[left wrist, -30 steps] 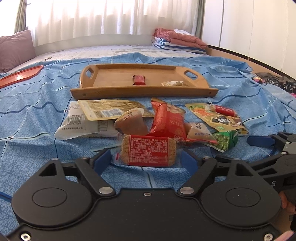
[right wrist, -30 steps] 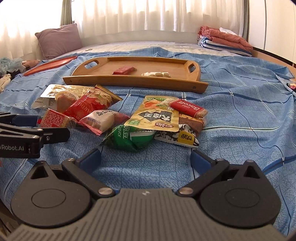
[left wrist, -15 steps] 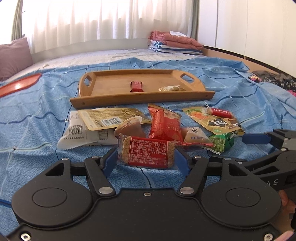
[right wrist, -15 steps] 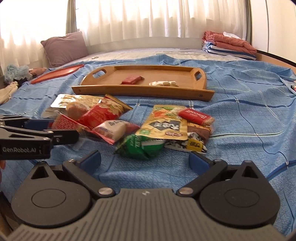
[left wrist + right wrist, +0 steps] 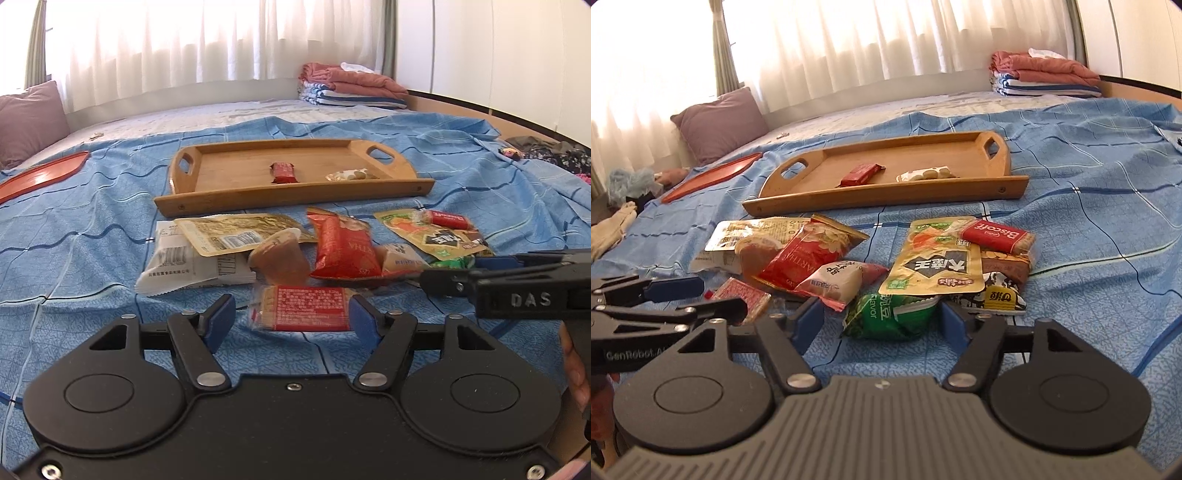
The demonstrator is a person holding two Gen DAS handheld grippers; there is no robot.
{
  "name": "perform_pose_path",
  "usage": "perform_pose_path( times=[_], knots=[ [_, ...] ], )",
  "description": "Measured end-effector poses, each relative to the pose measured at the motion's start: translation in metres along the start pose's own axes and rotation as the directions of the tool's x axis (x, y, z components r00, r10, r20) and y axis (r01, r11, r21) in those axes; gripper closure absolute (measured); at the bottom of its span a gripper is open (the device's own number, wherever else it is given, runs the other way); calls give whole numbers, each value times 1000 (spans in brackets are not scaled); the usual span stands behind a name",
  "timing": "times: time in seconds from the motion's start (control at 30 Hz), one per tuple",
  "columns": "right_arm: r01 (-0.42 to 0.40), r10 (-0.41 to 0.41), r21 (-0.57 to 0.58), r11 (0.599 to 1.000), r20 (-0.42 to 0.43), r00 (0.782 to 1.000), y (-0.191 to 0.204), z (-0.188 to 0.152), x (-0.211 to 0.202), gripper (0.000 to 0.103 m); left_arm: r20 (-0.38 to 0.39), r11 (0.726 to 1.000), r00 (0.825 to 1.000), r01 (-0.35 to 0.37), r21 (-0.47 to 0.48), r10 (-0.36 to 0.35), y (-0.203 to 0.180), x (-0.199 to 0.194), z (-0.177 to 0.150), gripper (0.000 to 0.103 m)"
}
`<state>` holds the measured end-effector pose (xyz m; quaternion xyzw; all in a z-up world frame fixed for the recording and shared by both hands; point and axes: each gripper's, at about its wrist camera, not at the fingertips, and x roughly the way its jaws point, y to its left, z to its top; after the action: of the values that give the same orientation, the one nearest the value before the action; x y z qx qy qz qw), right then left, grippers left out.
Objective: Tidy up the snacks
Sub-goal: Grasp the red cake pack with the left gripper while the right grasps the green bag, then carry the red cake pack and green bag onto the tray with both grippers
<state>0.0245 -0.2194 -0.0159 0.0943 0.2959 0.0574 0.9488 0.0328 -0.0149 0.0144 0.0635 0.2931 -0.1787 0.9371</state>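
Observation:
A red cracker pack (image 5: 303,308) lies on the blue bedspread between the fingers of my left gripper (image 5: 291,321). Its jaws are opening: the right pad is at the pack's end and a gap shows on the left. My right gripper (image 5: 881,325) is closing around a green snack pack (image 5: 890,317), with a gap still at the left pad. Farther back lies the wooden tray (image 5: 291,195) with a red bar (image 5: 284,172) and a pale pack (image 5: 351,174) in it. Each gripper shows at the side of the other's view.
Loose snacks lie between the grippers and the tray: a red pouch (image 5: 343,247), a jelly cup (image 5: 280,254), a gold pouch (image 5: 236,232), a yellow-green pouch (image 5: 938,266), a Biscoff pack (image 5: 997,234). A red tray (image 5: 40,177), a pillow (image 5: 26,118) and folded blankets (image 5: 351,85) sit at the bed's edges.
The left jaws pressed in on the red cracker pack, then eased off on the left side. The right jaws narrowed from wide open, and the green pack now lies between them.

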Motion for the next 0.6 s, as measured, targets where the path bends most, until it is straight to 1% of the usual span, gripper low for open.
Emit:
perform_pose_path(
  times=[0.03,0.1,0.33,0.47,0.5,0.57,0.6],
  knots=[
    [5,-5,-2,1000,1,1000,0,0,0,36,-2,1000,1000,6,3,-6,-1,1,0,29],
    [25,-25,-12,1000,10,1000,1,-1,-2,48,-5,1000,1000,13,9,-13,-4,2,0,27],
    [48,-48,2,999,33,998,-5,-5,-16,56,-5,999,1000,14,33,-14,-15,10,0,19],
    [55,-55,3,998,50,997,-7,-4,-24,61,-35,998,999,-1,55,3,-21,24,-5,18],
    [56,-56,3,998,51,997,-7,-4,-25,61,-24,999,1000,-2,48,3,-21,25,-6,18],
    [62,-62,-2,998,50,997,-7,-6,-25,61,-24,999,1000,-3,44,4,-21,25,-6,18],
    [66,-66,-9,998,48,997,-6,-7,-23,59,-25,999,1000,-3,42,4,-21,24,-5,21]
  ],
)
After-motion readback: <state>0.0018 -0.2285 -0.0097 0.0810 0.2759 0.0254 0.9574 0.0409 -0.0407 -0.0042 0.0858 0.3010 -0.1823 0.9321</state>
